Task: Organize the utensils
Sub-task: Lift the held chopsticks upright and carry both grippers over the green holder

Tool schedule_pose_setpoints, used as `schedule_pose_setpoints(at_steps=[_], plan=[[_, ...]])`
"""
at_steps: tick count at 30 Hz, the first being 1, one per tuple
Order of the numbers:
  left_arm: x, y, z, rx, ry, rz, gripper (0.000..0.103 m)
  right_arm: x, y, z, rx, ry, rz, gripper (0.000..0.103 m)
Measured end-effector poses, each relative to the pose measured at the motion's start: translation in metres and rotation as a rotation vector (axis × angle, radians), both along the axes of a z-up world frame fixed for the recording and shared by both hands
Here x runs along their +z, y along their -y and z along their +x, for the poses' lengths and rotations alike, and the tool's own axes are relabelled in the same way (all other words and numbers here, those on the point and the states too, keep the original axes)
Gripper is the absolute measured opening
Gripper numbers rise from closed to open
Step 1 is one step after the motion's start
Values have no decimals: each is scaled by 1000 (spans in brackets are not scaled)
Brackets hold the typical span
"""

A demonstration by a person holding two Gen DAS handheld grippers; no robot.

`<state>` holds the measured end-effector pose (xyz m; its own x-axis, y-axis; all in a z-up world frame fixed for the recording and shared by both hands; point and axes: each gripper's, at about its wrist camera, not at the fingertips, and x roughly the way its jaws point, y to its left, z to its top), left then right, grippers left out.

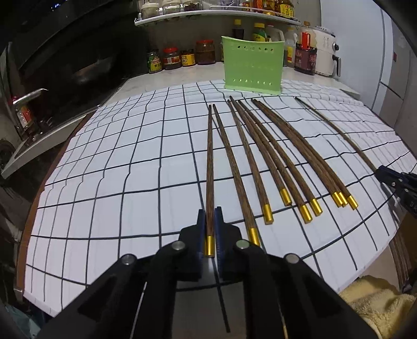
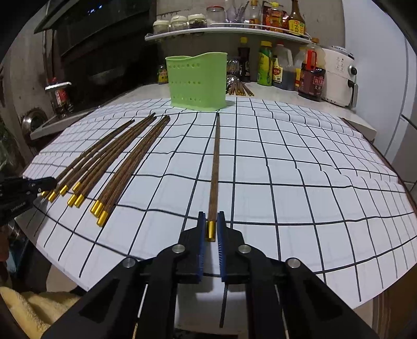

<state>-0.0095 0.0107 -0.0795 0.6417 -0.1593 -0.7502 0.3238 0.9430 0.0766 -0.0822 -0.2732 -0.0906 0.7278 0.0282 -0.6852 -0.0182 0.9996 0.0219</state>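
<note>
A round table (image 2: 391,167) holds a white cloth (image 2: 299,182) with dark lines in squares. Brown chopsticks (image 1: 260,159) with gold ends lie on the cloth, side by side. A green holder (image 2: 196,80) stands at the cloth's far edge

A: Home kitchen. Curved white wall shelf (image 2: 229,32) loaded with glass spice jars (image 2: 178,23) and sauce bottles (image 2: 295,22).

B: Agreed. Cream-white air fryer (image 2: 338,75) on the pale stone countertop (image 2: 286,97), dark range hood (image 1: 65,39) at left.
</note>
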Motion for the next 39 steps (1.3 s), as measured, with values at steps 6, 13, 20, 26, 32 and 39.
schedule_pose_setpoints(at_steps=[6, 13, 20, 26, 32, 39], plan=[[3, -5, 6, 4, 12, -89, 7, 2, 2, 8, -32, 12, 20, 7], [45, -8, 2, -6, 165, -129, 7, 42, 16, 0, -52, 107, 83, 7], [122, -20, 7, -20, 367, -242, 7, 118, 23, 0, -41, 263, 123, 7], [156, -18, 14, -5, 459, -258, 7, 170, 21, 14, -30, 357, 103, 7], [156, -20, 14, 0, 462, -282, 7, 190, 17, 29, -13, 375, 80, 7], [162, -37, 11, 8, 471, -329, 7, 202, 14, 45, 5, 374, 75, 7]])
